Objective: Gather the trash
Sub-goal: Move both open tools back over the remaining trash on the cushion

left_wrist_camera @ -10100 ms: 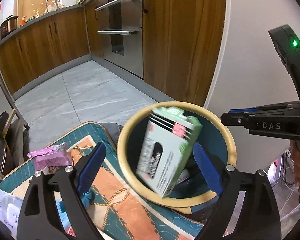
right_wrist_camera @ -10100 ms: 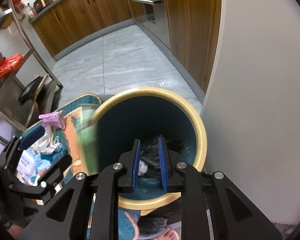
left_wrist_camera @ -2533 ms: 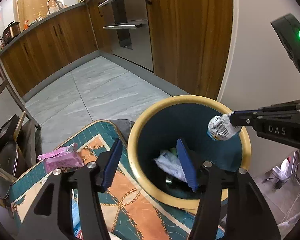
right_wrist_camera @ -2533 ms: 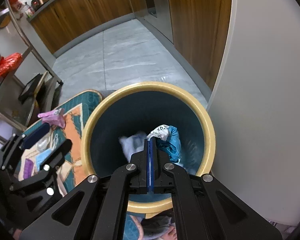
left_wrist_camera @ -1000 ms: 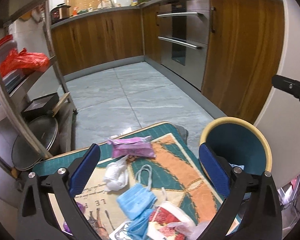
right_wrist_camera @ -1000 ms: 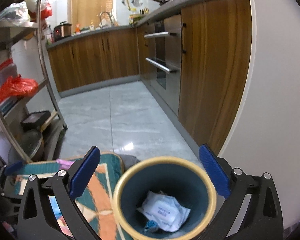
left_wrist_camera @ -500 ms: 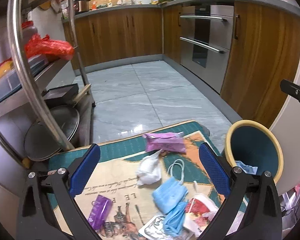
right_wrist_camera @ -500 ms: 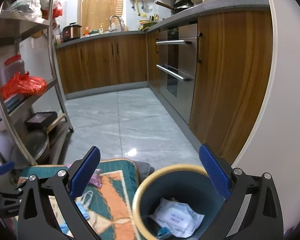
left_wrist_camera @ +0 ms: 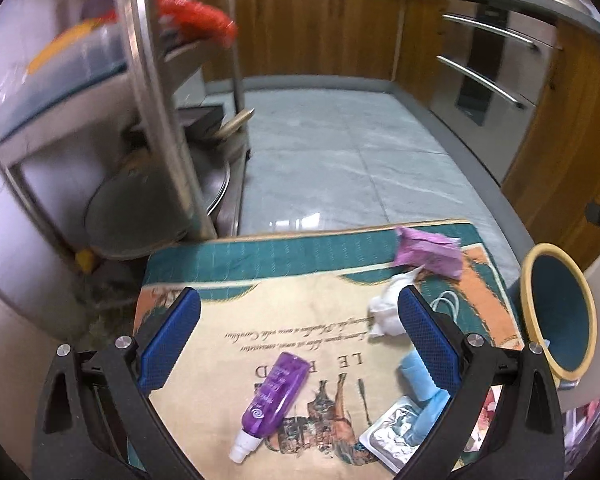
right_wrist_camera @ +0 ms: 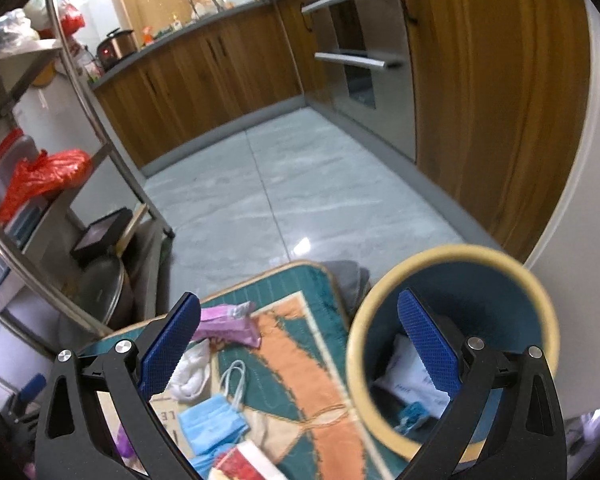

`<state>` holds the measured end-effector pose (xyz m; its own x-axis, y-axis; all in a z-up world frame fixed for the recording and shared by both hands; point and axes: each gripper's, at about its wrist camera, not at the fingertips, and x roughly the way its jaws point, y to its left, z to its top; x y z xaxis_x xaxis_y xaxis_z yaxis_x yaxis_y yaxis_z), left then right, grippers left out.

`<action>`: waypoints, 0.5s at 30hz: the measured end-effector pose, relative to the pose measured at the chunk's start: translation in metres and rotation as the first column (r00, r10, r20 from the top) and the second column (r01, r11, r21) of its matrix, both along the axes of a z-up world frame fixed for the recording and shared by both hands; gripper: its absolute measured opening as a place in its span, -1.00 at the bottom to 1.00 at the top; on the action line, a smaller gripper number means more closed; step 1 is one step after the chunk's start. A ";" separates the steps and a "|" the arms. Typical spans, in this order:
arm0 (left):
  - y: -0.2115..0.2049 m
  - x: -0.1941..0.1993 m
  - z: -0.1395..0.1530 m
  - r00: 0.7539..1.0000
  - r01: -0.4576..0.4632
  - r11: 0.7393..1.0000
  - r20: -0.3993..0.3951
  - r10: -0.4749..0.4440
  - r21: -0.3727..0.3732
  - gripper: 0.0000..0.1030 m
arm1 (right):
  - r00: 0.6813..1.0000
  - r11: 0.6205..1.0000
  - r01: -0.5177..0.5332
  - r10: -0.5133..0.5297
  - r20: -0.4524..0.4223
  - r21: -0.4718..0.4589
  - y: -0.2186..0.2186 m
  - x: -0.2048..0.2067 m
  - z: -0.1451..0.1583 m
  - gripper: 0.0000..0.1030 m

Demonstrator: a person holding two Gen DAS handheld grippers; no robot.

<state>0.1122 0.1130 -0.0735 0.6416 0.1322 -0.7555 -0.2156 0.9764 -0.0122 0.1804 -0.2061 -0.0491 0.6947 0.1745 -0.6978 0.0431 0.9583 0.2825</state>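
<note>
A glossy purple plastic bottle [left_wrist_camera: 275, 390] is seen lying on the woven rug [left_wrist_camera: 268, 320], white cap nearest, between the wide-open, empty left gripper [left_wrist_camera: 299, 334]; the right gripper [right_wrist_camera: 299, 334] is likewise spread wide and empty.

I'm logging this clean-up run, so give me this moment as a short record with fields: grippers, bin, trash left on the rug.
left gripper: open, empty, above the patterned rug
right gripper: open, empty, near the bin
bin: round teal bin with yellow rim, white packet inside
trash on rug: purple squeeze bottle, pink wrapper, white crumpled tissue, blue face masks, foil blister pack
</note>
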 end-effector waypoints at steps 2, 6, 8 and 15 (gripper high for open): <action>0.004 0.003 -0.004 1.000 -0.005 1.000 -0.007 0.005 0.003 0.89 | 1.000 1.000 -0.019 0.019 -0.024 0.014 0.009 0.008 -0.009 0.91; 0.007 0.019 -0.023 0.998 -0.008 1.000 -0.061 0.008 -0.007 0.89 | 0.994 0.996 -0.091 0.091 -0.067 -0.004 0.034 0.030 -0.027 0.91; 0.004 0.030 -0.033 0.996 -0.015 0.998 -0.093 0.009 -0.063 0.89 | 0.990 0.993 -0.120 0.119 -0.081 -0.012 0.044 0.039 -0.034 0.91; -0.045 0.057 -0.056 0.983 0.121 0.991 -0.129 -0.128 -0.061 0.89 | 0.980 0.977 -0.185 0.175 -0.099 -0.103 0.055 0.056 -0.046 0.91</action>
<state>0.1695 0.0678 -0.1292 0.5448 0.0154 -0.8384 -0.0956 0.9945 -0.0439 0.2361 -0.1512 -0.0951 0.5937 0.2090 -0.7771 -0.1126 0.9778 0.1769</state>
